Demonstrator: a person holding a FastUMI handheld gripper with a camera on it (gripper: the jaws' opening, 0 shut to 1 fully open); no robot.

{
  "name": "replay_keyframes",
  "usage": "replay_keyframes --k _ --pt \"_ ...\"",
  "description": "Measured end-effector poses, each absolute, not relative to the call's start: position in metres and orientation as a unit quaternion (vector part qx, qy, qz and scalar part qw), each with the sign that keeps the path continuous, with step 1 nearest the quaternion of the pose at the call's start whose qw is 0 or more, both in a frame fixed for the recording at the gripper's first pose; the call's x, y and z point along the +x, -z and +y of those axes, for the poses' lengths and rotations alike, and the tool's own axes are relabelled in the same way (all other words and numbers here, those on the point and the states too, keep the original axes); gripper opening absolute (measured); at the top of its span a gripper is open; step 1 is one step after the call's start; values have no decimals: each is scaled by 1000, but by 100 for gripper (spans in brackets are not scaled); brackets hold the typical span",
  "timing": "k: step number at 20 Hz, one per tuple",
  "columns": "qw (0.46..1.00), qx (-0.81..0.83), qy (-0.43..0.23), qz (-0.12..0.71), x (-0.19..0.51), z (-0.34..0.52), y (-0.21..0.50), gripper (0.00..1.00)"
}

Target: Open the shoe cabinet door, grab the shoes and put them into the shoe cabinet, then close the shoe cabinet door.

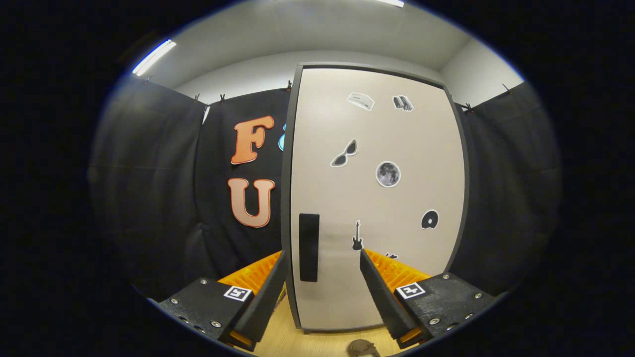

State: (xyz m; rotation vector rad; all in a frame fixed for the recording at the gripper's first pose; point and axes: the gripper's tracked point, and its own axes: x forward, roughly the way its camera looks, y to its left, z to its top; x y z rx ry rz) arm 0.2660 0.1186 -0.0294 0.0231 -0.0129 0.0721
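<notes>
Fingers [322,292] spread and empty, just short of the shut shoe cabinet door [377,198], its dark handle [308,247] between them; every step remains.

Matt surfaces nearly everywhere in the booth.
The shoe cabinet door [377,198] is showing a smooth, matt pale laminate inside a dark frame, with a matt black handle [308,247] and flat paper-like stickers [388,174]. The wooden floor [297,342] is looking smooth and light. The gripper [322,285], fingers spread apart, is showing textured, ridged plastic.
</notes>
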Motion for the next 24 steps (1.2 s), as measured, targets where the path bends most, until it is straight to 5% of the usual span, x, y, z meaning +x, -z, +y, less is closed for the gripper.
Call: replay_keyframes --k 4,10,17,24 --pt "999 6 -47 -4 299 132 38 88" --pt "999 -5 -36 11 338 140 57 71" --pt "999 -25 -31 12 357 151 65 40" --pt "999 9 -26 21 357 151 68 27"
